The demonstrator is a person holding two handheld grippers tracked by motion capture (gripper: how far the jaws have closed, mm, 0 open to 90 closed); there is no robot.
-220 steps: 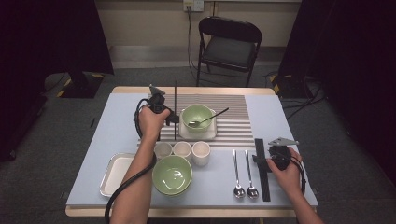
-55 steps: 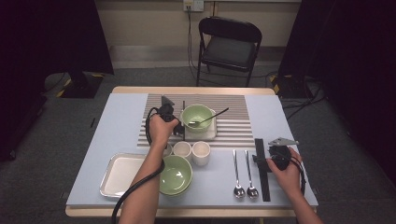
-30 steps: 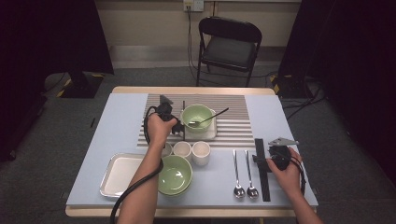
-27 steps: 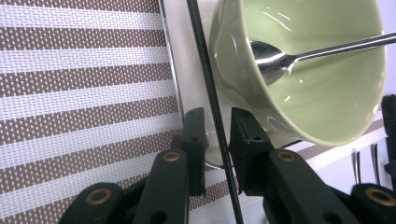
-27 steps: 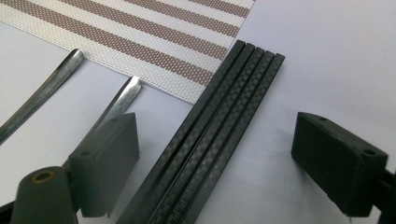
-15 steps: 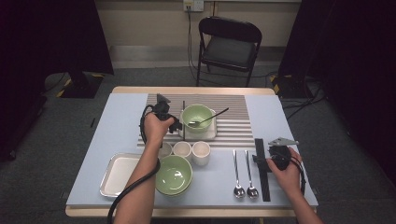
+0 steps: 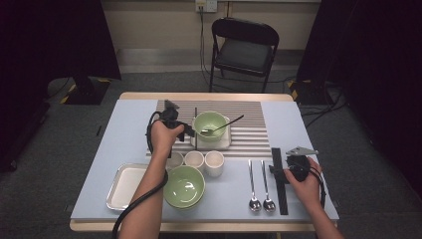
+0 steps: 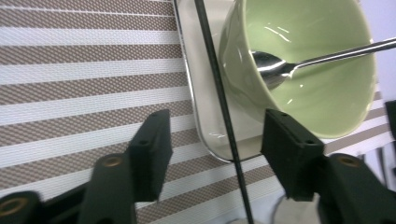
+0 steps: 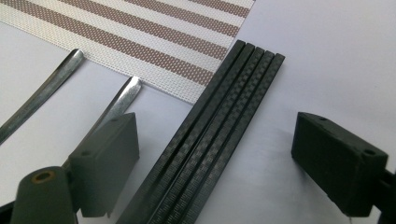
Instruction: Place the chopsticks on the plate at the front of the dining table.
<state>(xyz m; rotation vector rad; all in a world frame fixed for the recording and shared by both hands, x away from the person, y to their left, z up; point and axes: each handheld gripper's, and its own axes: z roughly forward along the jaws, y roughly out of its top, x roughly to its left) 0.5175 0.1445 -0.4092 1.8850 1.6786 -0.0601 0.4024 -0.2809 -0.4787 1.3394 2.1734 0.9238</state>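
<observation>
Chopstick (image 8: pixel 219 93) placement is what we have in hand: one thin black stick lies on the striped mat (image 7: pixel 278 134), just left of the small tray (image 7: pixel 226 143) that carries the far green bowl (image 7: pixel 210 124). Our left tool (image 7: pixel 188 131) has just been opening; its jaws now stand apart on either side of the stick, pads clear of it, so we judge that this stick is set down. A spoon (image 8: pixel 299 63) already rests in that bowl.

Left to do, as we read it: four more sticks (image 9: pixel 219 140) lie side by side on the desk (image 7: pixel 124 134) at the near right, between the open jaws of our right tool (image 7: pixel 293 167), which touches none of them. Two spoons (image 7: pixel 261 184) wait just left of them, and a second green bowl (image 7: pixel 184 185), three small cups (image 7: pixel 204 160) and a steel tray (image 7: pixel 124 181) stay near.

Sticks are square-edged with a woven carbon look; mat is coarse mesh in brown and white bands; bowls are glossy; spoons are polished metal.
</observation>
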